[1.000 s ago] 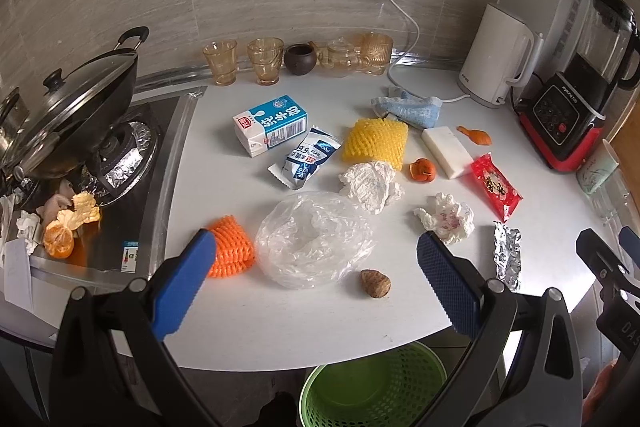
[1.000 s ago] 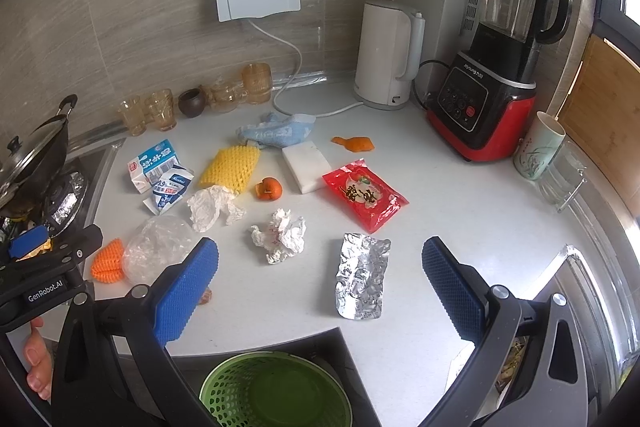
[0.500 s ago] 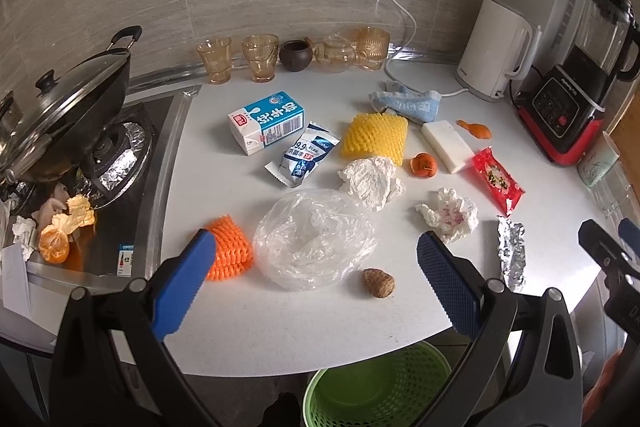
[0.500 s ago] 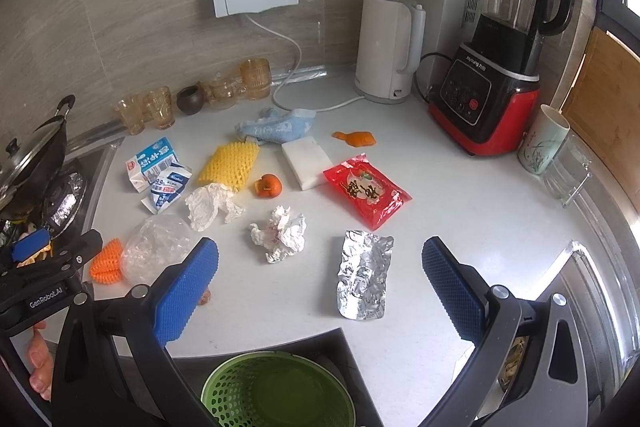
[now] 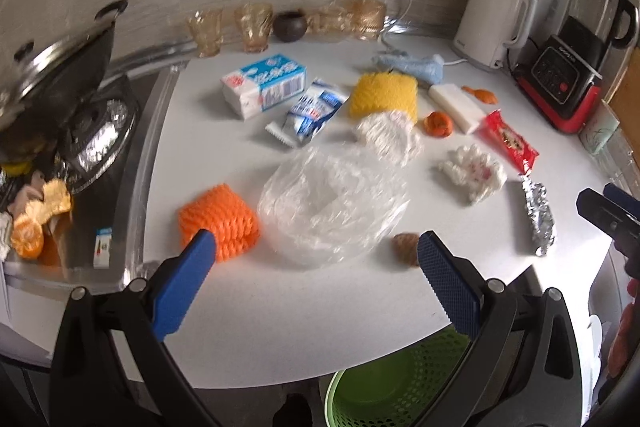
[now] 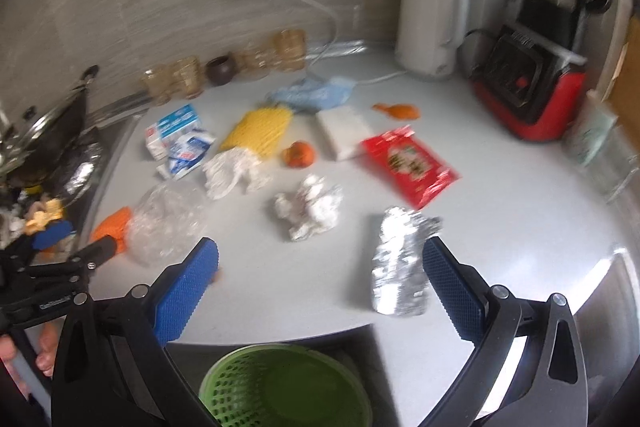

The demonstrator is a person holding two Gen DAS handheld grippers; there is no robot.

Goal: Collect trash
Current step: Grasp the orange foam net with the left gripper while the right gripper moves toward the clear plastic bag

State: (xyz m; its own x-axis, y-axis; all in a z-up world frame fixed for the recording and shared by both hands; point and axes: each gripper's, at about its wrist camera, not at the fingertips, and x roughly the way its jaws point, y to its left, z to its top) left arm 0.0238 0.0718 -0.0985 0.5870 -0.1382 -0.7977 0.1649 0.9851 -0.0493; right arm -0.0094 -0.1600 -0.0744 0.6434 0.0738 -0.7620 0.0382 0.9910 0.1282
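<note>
Trash lies spread on the white counter (image 5: 304, 323). In the left wrist view: a clear plastic bag (image 5: 332, 199), an orange foam net (image 5: 218, 221), a small brown lump (image 5: 406, 247), a milk carton (image 5: 264, 85), a yellow foam net (image 5: 384, 97). My left gripper (image 5: 312, 247) is open and empty, just short of the bag. In the right wrist view: crumpled foil (image 6: 400, 267), a crumpled tissue (image 6: 310, 213), a red snack packet (image 6: 408, 163). My right gripper (image 6: 320, 259) is open and empty near the foil. A green basket (image 6: 280, 387) stands below the counter edge.
A white kettle (image 5: 492, 23) and a red blender (image 5: 572, 75) stand at the back right. Glass cups (image 5: 248, 27) line the wall. A stove with a lidded wok (image 5: 52, 67) is at the left. A mug (image 6: 592, 135) stands at the far right.
Both grippers have moved forward and lower toward the counter; the trash looks larger and nearer. Nothing has been taken hold of.
</note>
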